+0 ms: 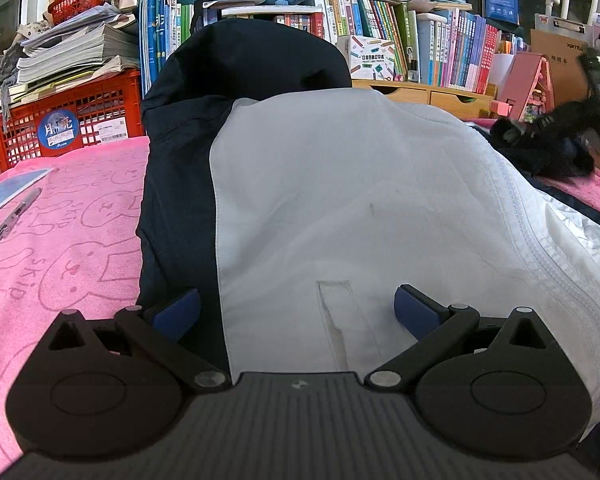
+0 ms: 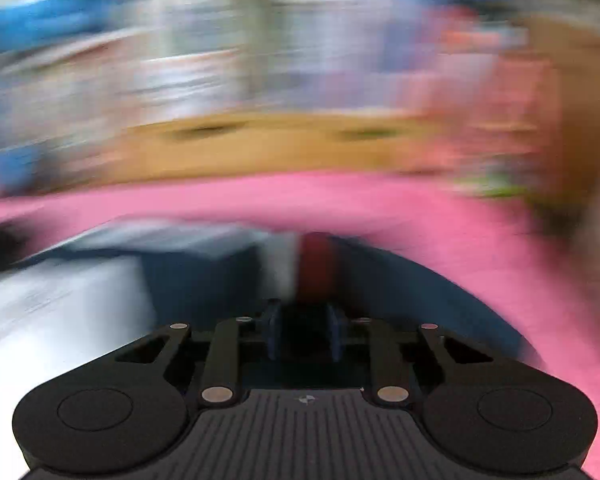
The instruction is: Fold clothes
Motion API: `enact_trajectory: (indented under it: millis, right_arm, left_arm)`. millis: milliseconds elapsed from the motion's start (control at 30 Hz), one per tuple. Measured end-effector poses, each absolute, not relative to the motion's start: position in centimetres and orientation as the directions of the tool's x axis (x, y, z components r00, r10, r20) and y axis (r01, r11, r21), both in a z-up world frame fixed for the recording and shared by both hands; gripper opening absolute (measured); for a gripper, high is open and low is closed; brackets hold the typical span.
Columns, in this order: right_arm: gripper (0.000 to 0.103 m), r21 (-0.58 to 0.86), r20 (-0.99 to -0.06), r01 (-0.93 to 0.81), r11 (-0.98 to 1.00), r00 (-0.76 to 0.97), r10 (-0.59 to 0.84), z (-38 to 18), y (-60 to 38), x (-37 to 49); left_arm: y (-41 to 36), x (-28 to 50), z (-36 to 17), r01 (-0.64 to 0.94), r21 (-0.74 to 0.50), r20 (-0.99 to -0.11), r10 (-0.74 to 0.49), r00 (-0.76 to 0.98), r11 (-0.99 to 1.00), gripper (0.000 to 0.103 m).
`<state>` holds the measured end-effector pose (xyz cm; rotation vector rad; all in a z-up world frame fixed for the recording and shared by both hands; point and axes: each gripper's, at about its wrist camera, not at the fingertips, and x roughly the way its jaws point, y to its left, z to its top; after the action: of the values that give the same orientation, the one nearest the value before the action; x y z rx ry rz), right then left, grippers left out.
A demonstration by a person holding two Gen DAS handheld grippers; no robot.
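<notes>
In your left wrist view, your left claw [image 1: 298, 308] is open wide and holds nothing. The jacket [image 1: 340, 208] lies right under and ahead of it on the pink towel [image 1: 60, 240] that covers the tabletop. The white part, with a small pocket slit, sits between the two blue pads [image 1: 414, 312], and the dark blue part runs past the left pad and rises up in a hump far ahead. A zipper line [image 1: 520, 216] curves off to the right of the claw. Far out to the right you can see your right claw [image 1: 556, 136] as a dark blur over the cloth. A pen [image 1: 16, 216] and a blue card [image 1: 12, 190] lie well off to the left. In your right wrist view almost all is smeared, so that claw is moving fast. Your right claw [image 2: 304, 338] looks narrow, with its pads close together and something dark between them, most likely a bit of the jacket [image 2: 204, 288], but the blur keeps you from being sure. Dark blue and white cloth lies just ahead and to its left. Here is what could go wrong: a fast pull could slip the thin cloth out of the narrow claw, or drag the whole jacket crooked because the left claw is not pinning it. The hump ahead could also flop over and spoil a neat fold.
</notes>
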<state>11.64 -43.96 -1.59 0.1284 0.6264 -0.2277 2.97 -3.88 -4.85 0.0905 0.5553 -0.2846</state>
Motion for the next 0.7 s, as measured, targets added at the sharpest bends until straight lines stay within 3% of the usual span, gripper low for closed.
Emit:
enact_trajectory:
  millis: [100,167,200,300,400,533,700]
  right_arm:
    - [0.031,0.032,-0.561,0.406,0.913,0.764,-0.319,-0.6,-46.5,13.2]
    - [0.062,0.013,-0.538,0.398,0.917,0.776,-0.329,-0.2,-45.6,12.8]
    - [0.065,0.001,-0.527,0.352,0.936,0.796,-0.299,-0.2,-44.1,12.2]
    - [0.069,0.018,-0.507,0.195,0.981,0.847,-0.160,-0.4,-39.7,10.3]
    - [0.075,0.141,-0.539,0.028,0.990,0.841,0.054,-0.4,-36.2,9.7]
    - [0.077,0.181,-0.573,-0.117,0.976,0.795,0.202,-1.4,-31.3,10.0]
    - [0.081,0.030,-0.665,-0.121,0.992,0.739,0.110,-4.0,-27.7,11.3]
  left_arm:
    - [-3.9,3.0,-4.8,0.291,0.008,-0.531,-0.243,0.812,0.957,0.103]
    - [-3.9,3.0,-4.8,0.292,0.008,-0.532,-0.243,0.811,0.956,0.103]
    - [-3.9,3.0,-4.8,0.292,0.008,-0.533,-0.243,0.811,0.956,0.103]
    - [-3.9,3.0,-4.8,0.291,0.008,-0.532,-0.242,0.811,0.957,0.103]
    - [-3.8,3.0,-4.8,0.290,0.008,-0.532,-0.242,0.812,0.957,0.103]
    - [-3.7,2.9,-4.8,0.291,0.008,-0.530,-0.242,0.813,0.957,0.103]
    - [-3.7,2.8,-4.8,0.291,0.008,-0.526,-0.243,0.815,0.957,0.103]
